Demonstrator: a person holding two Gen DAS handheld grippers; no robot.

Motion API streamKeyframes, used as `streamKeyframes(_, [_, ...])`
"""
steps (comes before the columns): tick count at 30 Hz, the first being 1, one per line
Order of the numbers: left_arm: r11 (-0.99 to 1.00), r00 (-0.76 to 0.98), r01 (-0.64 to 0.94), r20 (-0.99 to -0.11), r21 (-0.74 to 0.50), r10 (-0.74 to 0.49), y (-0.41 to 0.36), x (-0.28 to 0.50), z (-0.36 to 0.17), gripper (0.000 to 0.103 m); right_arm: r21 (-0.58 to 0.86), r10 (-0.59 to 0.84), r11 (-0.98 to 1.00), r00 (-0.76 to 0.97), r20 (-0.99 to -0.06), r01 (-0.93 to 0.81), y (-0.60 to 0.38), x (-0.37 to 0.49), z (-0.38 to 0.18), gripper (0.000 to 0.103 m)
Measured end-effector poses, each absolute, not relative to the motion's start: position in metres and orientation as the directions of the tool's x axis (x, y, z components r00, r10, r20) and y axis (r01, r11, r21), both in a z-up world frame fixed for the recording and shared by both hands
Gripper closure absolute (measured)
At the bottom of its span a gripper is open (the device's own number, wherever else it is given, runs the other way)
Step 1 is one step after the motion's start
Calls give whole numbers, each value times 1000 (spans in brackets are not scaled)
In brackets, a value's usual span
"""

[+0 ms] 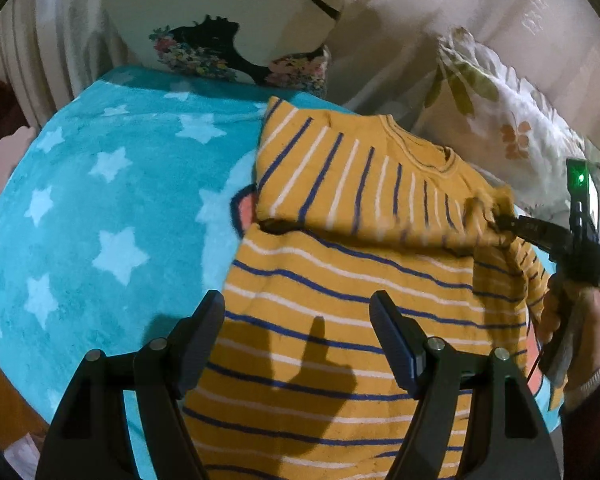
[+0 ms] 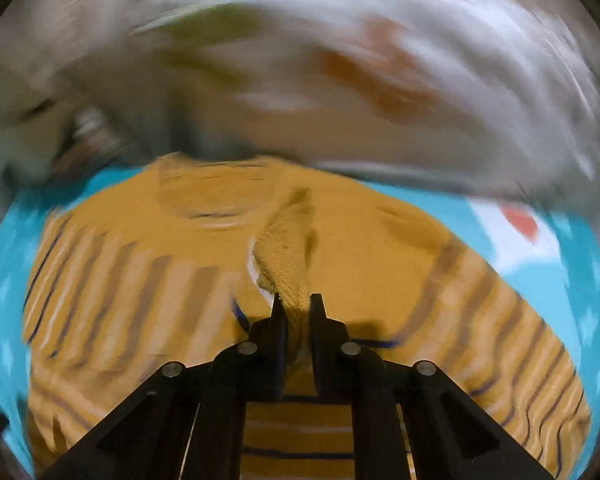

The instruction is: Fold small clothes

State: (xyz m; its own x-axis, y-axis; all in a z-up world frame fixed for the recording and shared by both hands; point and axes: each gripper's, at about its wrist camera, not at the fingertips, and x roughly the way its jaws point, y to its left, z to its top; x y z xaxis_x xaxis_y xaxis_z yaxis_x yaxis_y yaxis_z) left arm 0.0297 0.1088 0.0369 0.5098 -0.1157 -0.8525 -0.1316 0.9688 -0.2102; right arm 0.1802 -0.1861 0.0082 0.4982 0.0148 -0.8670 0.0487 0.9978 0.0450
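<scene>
A small mustard-yellow sweater (image 1: pixel 340 280) with blue and white stripes lies on a turquoise star blanket (image 1: pixel 100 200), its left sleeve folded across the chest. My left gripper (image 1: pixel 298 332) hovers open above the sweater's lower body, nothing between its fingers. In the left wrist view the right gripper (image 1: pixel 500 220) pinches the sweater's right shoulder and sleeve, lifting the cloth. The right wrist view is blurred, but my right gripper (image 2: pixel 298 306) is shut on a bunched fold of the sweater (image 2: pixel 288 256), which rises between the two fingertips.
A white cushion with a black floral print (image 1: pixel 220 32) stands at the back. A frilled white pillow with leaf patterns (image 1: pixel 508 112) lies at the right. A hand (image 1: pixel 580 320) holds the right gripper. The blanket's left half is bare.
</scene>
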Motion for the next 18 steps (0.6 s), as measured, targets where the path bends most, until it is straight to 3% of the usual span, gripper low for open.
streamKeyframes(4, [976, 514, -91, -849, -197, -124, 96, 30, 42, 29, 101, -3, 975, 470, -882, 196, -239, 174, -8, 94])
streamKeyframes(8, [981, 523, -68, -844, -181, -119, 85, 32, 49, 29, 153, 29, 963, 480, -877, 220, -262, 150, -8, 92])
streamKeyframes(11, [988, 541, -52, -836, -147, -96, 73, 32, 57, 29, 112, -15, 966, 481, -877, 233, -268, 130, -4, 81])
streamKeyframes(14, [992, 560, -42, -825, -123, -79, 61, 33, 66, 28, 129, -14, 958, 487, -873, 258, -278, 113, 8, 79])
streamKeyframes(18, [995, 578, -17, -813, -103, -74, 43, 31, 77, 26, 117, -21, 963, 506, -862, 241, -278, 88, 28, 68])
